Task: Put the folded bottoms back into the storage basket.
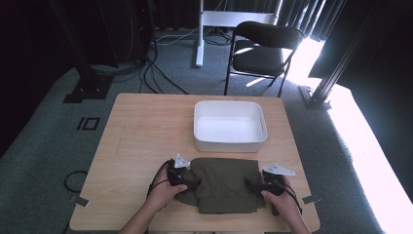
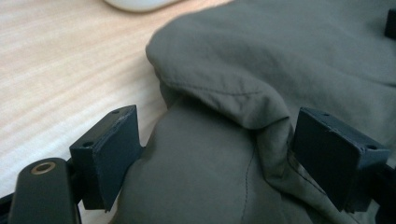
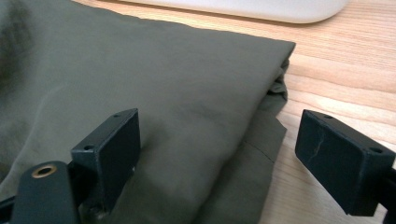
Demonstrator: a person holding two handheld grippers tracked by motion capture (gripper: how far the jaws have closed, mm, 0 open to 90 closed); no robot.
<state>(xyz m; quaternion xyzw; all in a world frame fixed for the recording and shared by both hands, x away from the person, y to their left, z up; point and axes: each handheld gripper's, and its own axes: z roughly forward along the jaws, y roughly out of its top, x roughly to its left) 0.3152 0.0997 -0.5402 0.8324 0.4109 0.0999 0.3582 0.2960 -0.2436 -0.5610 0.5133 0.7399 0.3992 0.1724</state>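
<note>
One wooden bench [image 1: 136, 136]. One white tub [image 1: 230, 126] on it, and one folded olive-green cloth [image 1: 224, 184]. Two hands: left hand [image 1: 163, 192], right hand [image 1: 282, 201]. Two tools, one per hand: left tool [image 1: 191, 184], right tool [image 1: 252, 185], each with two black jaws. Two grey three-cornered plates, one atop each tool. Beyond the bench, one black folding chair [image 1: 263, 51] on the carpet [image 1: 44, 141].
</note>
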